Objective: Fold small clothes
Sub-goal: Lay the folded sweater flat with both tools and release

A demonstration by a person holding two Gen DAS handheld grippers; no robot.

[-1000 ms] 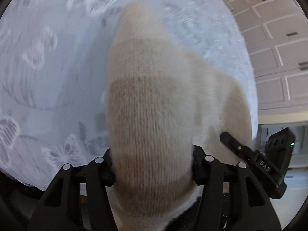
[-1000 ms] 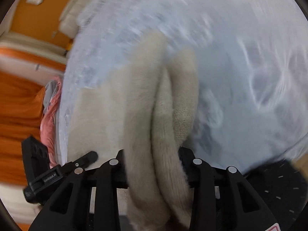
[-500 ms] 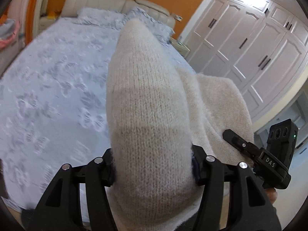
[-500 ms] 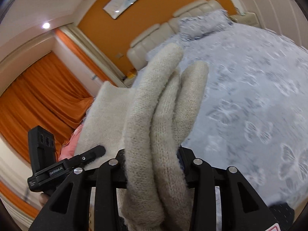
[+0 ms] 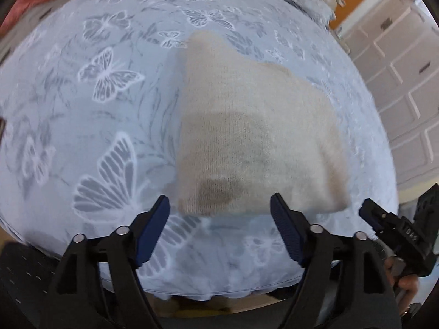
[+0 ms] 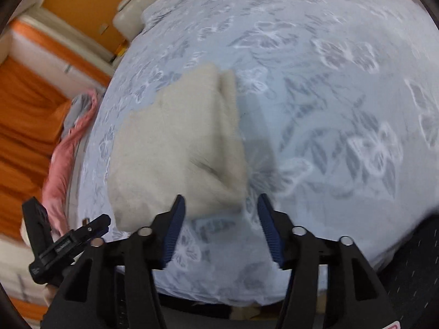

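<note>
A cream knitted garment (image 5: 252, 142) lies folded on the pale blue butterfly-print bedspread (image 5: 104, 126). My left gripper (image 5: 219, 205) is open and empty, its jaws just short of the garment's near edge. The same garment shows in the right wrist view (image 6: 175, 150), left of centre. My right gripper (image 6: 219, 203) is open and empty, its jaws close to the garment's near right corner. Each gripper shows at the edge of the other's view: the right one (image 5: 395, 224) and the left one (image 6: 63, 244).
A pink cloth (image 6: 65, 159) hangs at the bed's left side by orange curtains (image 6: 24, 115). White wardrobe doors (image 5: 403, 68) stand to the right. A cream headboard (image 6: 137, 8) and an orange wall are at the far end. The bed's near edge (image 5: 219, 290) is just below the grippers.
Both grippers have let go of the cream garment and opened. The garment, held up between them before, now lies on the bedspread, and both grippers have drawn back a little.
</note>
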